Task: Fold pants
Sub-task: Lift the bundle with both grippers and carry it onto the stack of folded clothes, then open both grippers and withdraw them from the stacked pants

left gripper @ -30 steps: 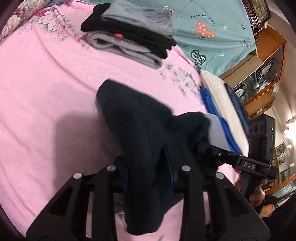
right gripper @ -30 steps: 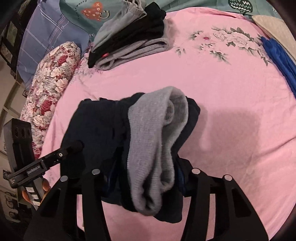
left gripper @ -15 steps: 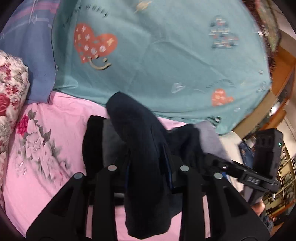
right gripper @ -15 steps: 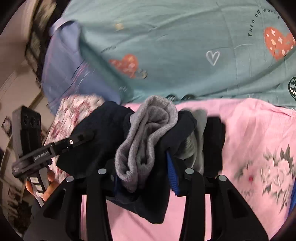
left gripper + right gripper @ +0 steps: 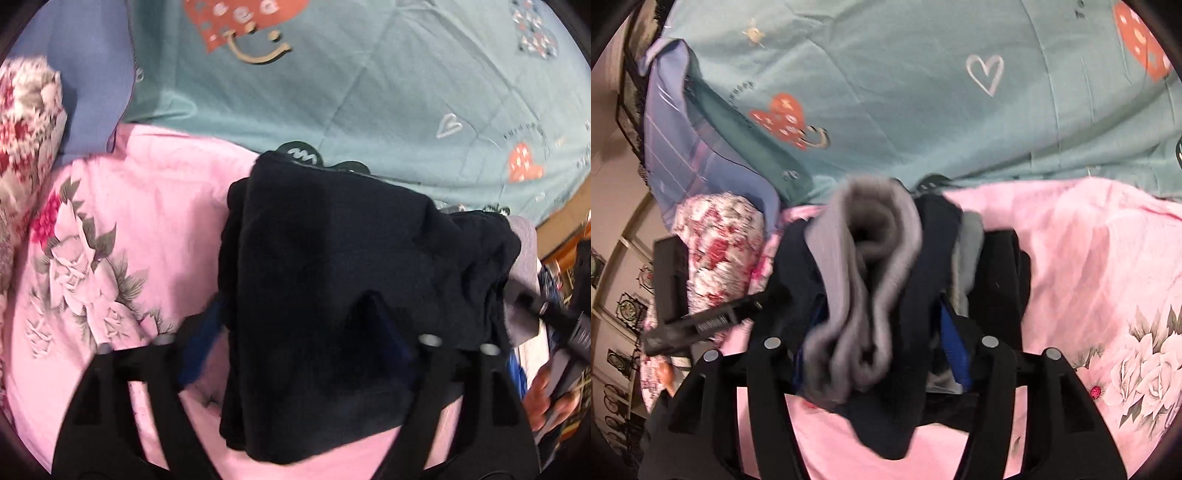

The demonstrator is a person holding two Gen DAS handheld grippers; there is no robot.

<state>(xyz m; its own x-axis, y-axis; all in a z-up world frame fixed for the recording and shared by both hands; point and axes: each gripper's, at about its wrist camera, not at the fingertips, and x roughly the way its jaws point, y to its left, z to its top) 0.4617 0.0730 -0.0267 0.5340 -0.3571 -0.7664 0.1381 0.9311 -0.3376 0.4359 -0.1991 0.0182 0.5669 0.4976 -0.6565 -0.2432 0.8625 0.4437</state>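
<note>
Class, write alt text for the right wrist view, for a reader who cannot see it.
The right gripper is shut on folded dark pants with a grey lining, above a pink floral sheet. A teal quilt lies behind, and the left gripper grips the pants' left side.

The left gripper (image 5: 295, 332) sits low in its frame, jaws spread wide with cloth bunched between them. The right gripper (image 5: 879, 332) does likewise at lower centre.
</note>
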